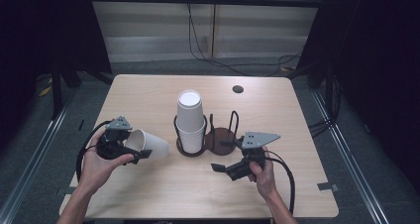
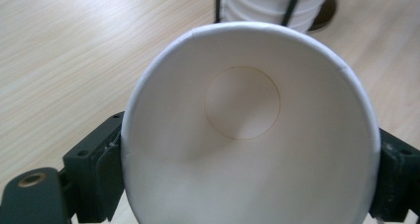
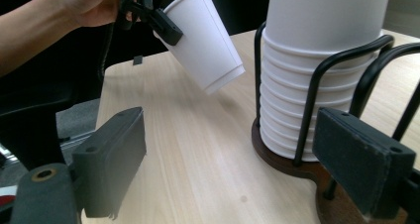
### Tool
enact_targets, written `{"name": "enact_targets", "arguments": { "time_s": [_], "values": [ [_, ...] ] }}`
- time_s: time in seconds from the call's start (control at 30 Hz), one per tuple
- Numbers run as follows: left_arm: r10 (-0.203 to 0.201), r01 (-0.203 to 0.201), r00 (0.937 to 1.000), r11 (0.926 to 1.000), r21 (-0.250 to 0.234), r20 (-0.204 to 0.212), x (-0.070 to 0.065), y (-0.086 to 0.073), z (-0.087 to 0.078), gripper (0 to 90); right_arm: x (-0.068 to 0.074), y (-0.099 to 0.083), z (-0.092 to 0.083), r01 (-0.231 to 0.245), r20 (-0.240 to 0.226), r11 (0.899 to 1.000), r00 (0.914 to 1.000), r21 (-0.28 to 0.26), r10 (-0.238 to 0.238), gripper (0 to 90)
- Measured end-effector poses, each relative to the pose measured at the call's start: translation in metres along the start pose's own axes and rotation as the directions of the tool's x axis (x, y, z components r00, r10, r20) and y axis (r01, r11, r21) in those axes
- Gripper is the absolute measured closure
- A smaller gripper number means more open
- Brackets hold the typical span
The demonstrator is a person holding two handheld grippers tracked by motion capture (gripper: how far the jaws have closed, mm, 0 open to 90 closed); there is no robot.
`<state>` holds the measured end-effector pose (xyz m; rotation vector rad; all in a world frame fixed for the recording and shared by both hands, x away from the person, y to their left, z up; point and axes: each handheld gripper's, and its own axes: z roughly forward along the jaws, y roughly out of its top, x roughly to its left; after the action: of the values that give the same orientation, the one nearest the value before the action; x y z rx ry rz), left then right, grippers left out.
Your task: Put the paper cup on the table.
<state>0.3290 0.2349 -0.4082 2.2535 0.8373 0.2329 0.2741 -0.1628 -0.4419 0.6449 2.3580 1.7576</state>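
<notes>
A white paper cup [image 1: 148,143] [image 2: 247,135] hangs tilted above the table, mouth toward my left gripper [image 1: 138,145] [image 2: 250,174]. That gripper is shut on it, one pad on each side of the rim. The right gripper view shows the same cup [image 3: 203,40] clear of the tabletop, left of a tall stack of white cups [image 1: 190,120] [image 3: 317,60]. The stack stands in the left ring of a wire holder on a dark wooden base [image 1: 220,140] [image 3: 297,159]. My right gripper [image 1: 220,168] [image 3: 233,169] is open near the holder's front, nothing between its pads.
The holder's right ring [image 1: 229,130] stands empty. The wooden table [image 1: 148,95] has a dark round hole [image 1: 237,89] near its far edge. Cables lie on the floor [image 1: 223,63] beyond the table, and dark curtains hang on both sides.
</notes>
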Motion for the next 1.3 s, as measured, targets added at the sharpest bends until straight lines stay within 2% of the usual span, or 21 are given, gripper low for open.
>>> {"name": "enact_targets", "arguments": {
  "time_s": [0.1,0.27,0.33,0.37,0.47,0.57,0.63,0.73,0.83,0.9,0.93,1.0,1.03,1.1,1.2,1.27,1.3],
  "values": [
    [0.013,-0.013,0.9999,0.9997,0.023,-0.011,0.004,0.005,0.001,10.3,-0.001,0.000,-0.001,-0.001,0.008,1.000,1.0000,-0.001,0.001,13.2],
    [0.002,0.001,0.9992,0.9975,0.070,-0.039,0.013,0.011,0.003,10.2,-0.001,-0.001,-0.003,-0.010,0.029,1.000,0.9995,0.002,0.010,13.2],
    [-0.013,0.018,0.9987,0.9955,0.093,-0.049,0.019,0.014,0.004,10.0,-0.001,-0.002,-0.003,-0.012,0.028,1.000,0.9995,0.008,0.012,13.3],
    [-0.023,0.028,0.9989,0.9934,0.111,-0.040,0.022,0.015,0.006,9.9,-0.001,-0.002,-0.002,-0.013,0.032,1.000,0.9994,0.008,0.012,13.3],
    [-0.035,0.047,0.9959,0.9882,0.146,-0.083,0.028,0.019,0.010,9.7,-0.001,-0.002,-0.001,-0.014,0.029,1.000,0.9995,0.009,0.013,13.3],
    [-0.048,0.063,0.9948,0.9832,0.171,-0.090,0.032,0.024,0.011,9.4,-0.001,-0.002,-0.001,-0.015,0.028,1.000,0.9995,0.009,0.015,13.3],
    [-0.032,0.050,0.9945,0.9809,0.188,-0.100,0.033,0.028,0.012,9.2,-0.001,-0.002,-0.002,-0.013,0.030,1.000,0.9995,0.008,0.013,13.3],
    [-0.018,0.042,0.9944,0.9732,0.226,-0.104,0.034,0.034,0.014,8.5,-0.002,-0.001,-0.003,-0.015,0.034,1.000,0.9993,0.005,0.014,13.3],
    [-0.017,0.050,0.9904,0.9696,0.240,-0.137,0.036,0.038,0.016,8.2,-0.002,-0.002,-0.004,-0.015,0.035,1.000,0.9993,0.005,0.015,13.3],
    [-0.039,0.073,0.9911,0.9592,0.273,-0.127,0.039,0.040,0.019,8.1,-0.002,-0.002,-0.005,-0.014,0.032,1.000,0.9994,0.004,0.014,13.2],
    [-0.029,0.068,0.9896,0.9572,0.281,-0.141,0.040,0.041,0.020,8.1,-0.002,-0.002,-0.005,-0.017,0.034,1.000,0.9993,0.004,0.017,13.3],
    [-0.029,0.074,0.9859,0.9593,0.273,-0.165,0.042,0.042,0.019,7.9,-0.002,-0.001,-0.006,-0.020,0.033,1.000,0.9992,-0.001,0.020,13.3],
    [-0.039,0.082,0.9861,0.9589,0.271,-0.162,0.042,0.042,0.020,7.9,-0.003,-0.001,-0.007,-0.020,0.035,1.000,0.9992,-0.002,0.020,13.3],
    [-0.046,0.089,0.9864,0.9572,0.275,-0.157,0.045,0.042,0.023,7.8,-0.003,-0.002,-0.007,-0.024,0.038,1.000,0.9990,-0.001,0.024,13.2],
    [-0.042,0.094,0.9816,0.9544,0.283,-0.187,0.047,0.042,0.026,7.4,-0.004,-0.002,-0.007,-0.026,0.038,1.000,0.9989,0.002,0.026,13.3],
    [-0.042,0.093,0.9840,0.9506,0.296,-0.173,0.048,0.042,0.029,7.3,-0.003,-0.002,-0.006,-0.024,0.034,1.000,0.9991,0.000,0.024,13.3],
    [-0.045,0.096,0.9837,0.9517,0.292,-0.174,0.047,0.042,0.031,6.2,-0.003,-0.002,-0.006,-0.023,0.034,1.000,0.9991,0.000,0.023,13.3]
  ]
}}
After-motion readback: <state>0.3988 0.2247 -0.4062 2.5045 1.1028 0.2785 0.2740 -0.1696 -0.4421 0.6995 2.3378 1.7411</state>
